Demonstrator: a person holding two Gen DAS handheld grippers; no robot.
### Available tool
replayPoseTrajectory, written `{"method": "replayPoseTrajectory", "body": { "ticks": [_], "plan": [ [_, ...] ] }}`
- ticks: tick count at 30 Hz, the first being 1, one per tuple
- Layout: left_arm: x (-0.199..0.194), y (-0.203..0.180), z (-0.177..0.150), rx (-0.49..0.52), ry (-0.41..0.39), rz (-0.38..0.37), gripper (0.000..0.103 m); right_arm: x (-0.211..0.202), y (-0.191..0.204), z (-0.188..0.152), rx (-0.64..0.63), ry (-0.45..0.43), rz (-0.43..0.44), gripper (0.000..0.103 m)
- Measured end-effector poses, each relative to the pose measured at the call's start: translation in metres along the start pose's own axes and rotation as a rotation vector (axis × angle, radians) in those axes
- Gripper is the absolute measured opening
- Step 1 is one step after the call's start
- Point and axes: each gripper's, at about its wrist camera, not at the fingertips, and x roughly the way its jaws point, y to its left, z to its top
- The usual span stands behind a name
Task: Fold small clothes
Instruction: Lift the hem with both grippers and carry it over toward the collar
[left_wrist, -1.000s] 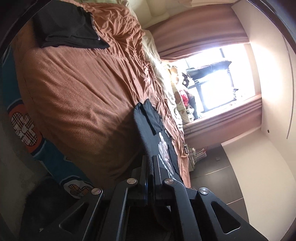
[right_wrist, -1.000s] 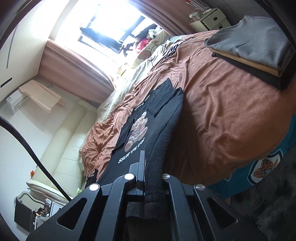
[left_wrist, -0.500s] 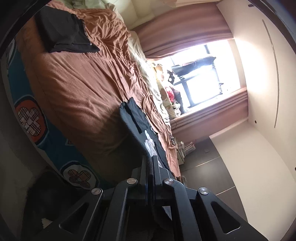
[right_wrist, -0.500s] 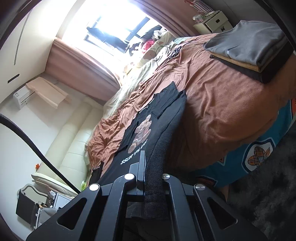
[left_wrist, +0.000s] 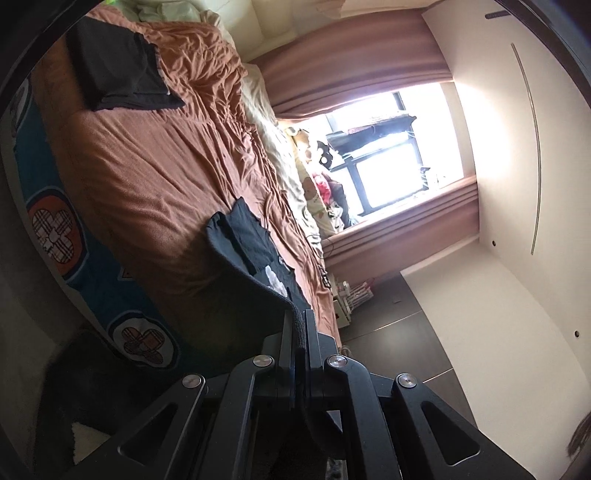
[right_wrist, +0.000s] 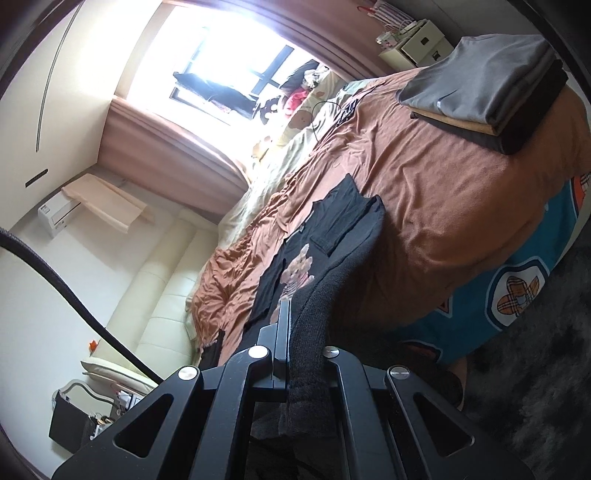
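On the bed (left_wrist: 147, 177), seen from the left wrist camera, a rust-brown blanket (left_wrist: 177, 140) covers the mattress, with a teal patterned sheet (left_wrist: 92, 277) showing along its near edge. A black T-shirt (left_wrist: 251, 243) lies on the blanket near that edge, its far end flat and its near end lifted off the bed. The left tongs (left_wrist: 299, 325) are closed tight on that raised edge, dark fabric pinched between the two fingers. A folded dark garment (left_wrist: 118, 74) rests well apart at the far corner of the bed. Beyond the bed a bright window (left_wrist: 384, 162) sits between pinkish-brown curtains (left_wrist: 351, 59).

From the right wrist camera, the same black T-shirt (right_wrist: 332, 236) stretches across the blanket (right_wrist: 443, 192), a pale printed figure (right_wrist: 299, 269) visible on its front and one side folded over along its length. The right tongs (right_wrist: 295, 317) are clamped on a thick bunched strip of the shirt's near edge, which runs up between the fingers from the bed. A stack of folded clothes (right_wrist: 491, 85), grey on top with tan and black beneath, sits at the far corner of the bed, well apart from the shirt. A cream sofa (right_wrist: 166, 291) stands beside the bed.
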Motion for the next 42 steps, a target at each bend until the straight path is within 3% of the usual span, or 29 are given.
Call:
{"method": "replayPoseTrajectory", "body": {
  "ticks": [11, 26, 35, 42],
  "plan": [
    [0.053, -0.042, 0.058, 0.038, -0.021, -0.004, 0.002, 0.043, 0.026, 0.054, -0.045, -0.027, 0.037, 0.0],
    [0.146, -0.094, 0.135, 0.136, -0.024, 0.011, 0.002, 0.133, 0.042, 0.133, -0.097, -0.05, 0.039, 0.0],
    [0.208, -0.094, 0.168, 0.161, 0.002, 0.068, 0.002, 0.206, 0.04, 0.178, -0.118, -0.005, -0.005, 0.0],
    [0.259, -0.074, 0.187, 0.151, 0.037, 0.157, 0.002, 0.259, 0.026, 0.205, -0.095, 0.05, -0.036, 0.0]
  ]
}}
